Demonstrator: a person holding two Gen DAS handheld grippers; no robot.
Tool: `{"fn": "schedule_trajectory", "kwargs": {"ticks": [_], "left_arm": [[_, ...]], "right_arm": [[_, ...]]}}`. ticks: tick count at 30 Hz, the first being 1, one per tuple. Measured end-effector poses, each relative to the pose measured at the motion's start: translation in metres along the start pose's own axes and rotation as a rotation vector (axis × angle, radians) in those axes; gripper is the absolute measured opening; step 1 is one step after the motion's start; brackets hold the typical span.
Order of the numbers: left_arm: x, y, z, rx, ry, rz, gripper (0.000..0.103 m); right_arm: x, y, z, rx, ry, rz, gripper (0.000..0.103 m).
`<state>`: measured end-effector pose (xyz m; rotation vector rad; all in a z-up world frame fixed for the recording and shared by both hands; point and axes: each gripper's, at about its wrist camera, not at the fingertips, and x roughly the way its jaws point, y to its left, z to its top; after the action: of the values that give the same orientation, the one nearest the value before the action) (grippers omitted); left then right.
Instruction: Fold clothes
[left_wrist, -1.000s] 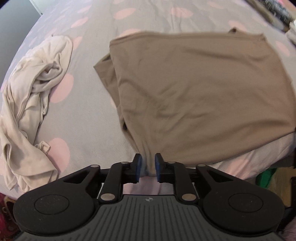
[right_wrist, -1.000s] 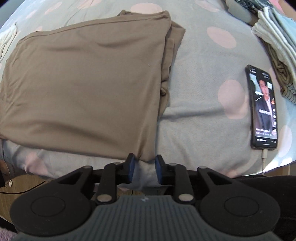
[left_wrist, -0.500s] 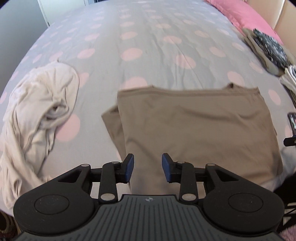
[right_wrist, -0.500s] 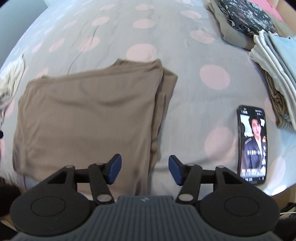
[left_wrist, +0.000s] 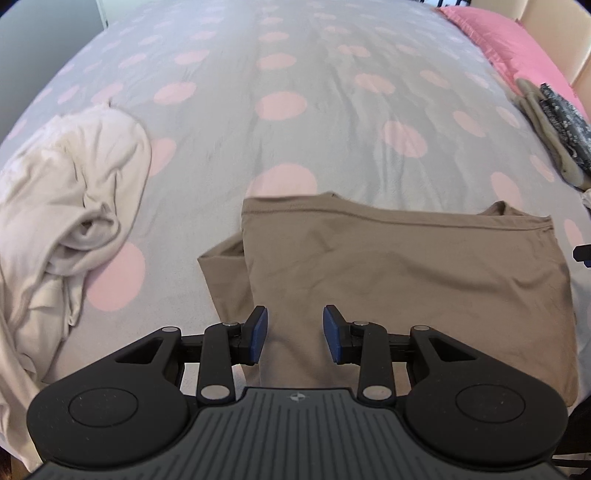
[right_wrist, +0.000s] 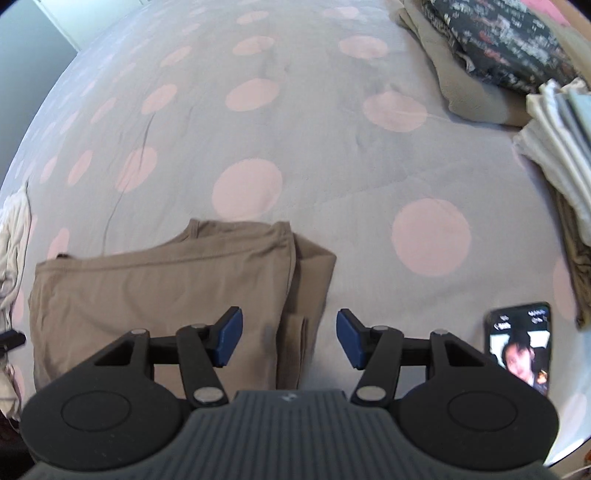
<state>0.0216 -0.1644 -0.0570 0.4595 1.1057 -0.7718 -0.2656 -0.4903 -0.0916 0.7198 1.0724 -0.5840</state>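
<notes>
A brown garment (left_wrist: 406, 273) lies folded flat on the grey bed with pink dots (left_wrist: 280, 107). My left gripper (left_wrist: 294, 334) hovers open above the garment's near left part, nothing between its blue pads. In the right wrist view the same brown garment (right_wrist: 162, 291) lies left of centre, a tucked sleeve showing along its right side. My right gripper (right_wrist: 289, 339) stands wide open over that right edge, holding nothing. The garment's near hem is hidden behind both grippers.
A crumpled cream garment (left_wrist: 66, 221) lies at the left of the bed. A lit phone (right_wrist: 521, 347) rests near the bed's right front edge. Folded clothes are stacked at the right (right_wrist: 561, 147), with a dark patterned piece (right_wrist: 491, 40) behind and a pink pillow (left_wrist: 517, 55) at the back.
Both grippers let go of the brown garment's near corners, opened, and drew back and up from it. The garment now lies lower and smaller in both views.
</notes>
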Motion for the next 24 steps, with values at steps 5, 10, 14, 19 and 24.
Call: {"fn": "schedule_trajectory", "kwargs": {"ticks": [5, 10, 14, 19, 24], "left_arm": [[0.012, -0.001, 0.01, 0.01, -0.003, 0.004, 0.031], [0.02, -0.004, 0.014, 0.02, 0.005, 0.013, 0.031], [0.023, -0.004, 0.014, 0.023, 0.008, 0.031, 0.031], [0.021, -0.001, 0.013, 0.01, -0.002, 0.036, 0.031], [0.011, 0.008, 0.008, -0.006, -0.032, 0.036, 0.031]], "right_arm": [[0.028, -0.004, 0.004, 0.011, 0.036, -0.011, 0.055], [0.052, -0.006, 0.002, -0.019, 0.057, -0.019, 0.045], [0.052, -0.003, 0.001, -0.021, 0.054, 0.039, 0.013], [0.041, 0.005, 0.0, -0.039, 0.029, 0.015, 0.008], [0.017, 0.017, -0.001, -0.029, 0.013, 0.075, 0.008]]}}
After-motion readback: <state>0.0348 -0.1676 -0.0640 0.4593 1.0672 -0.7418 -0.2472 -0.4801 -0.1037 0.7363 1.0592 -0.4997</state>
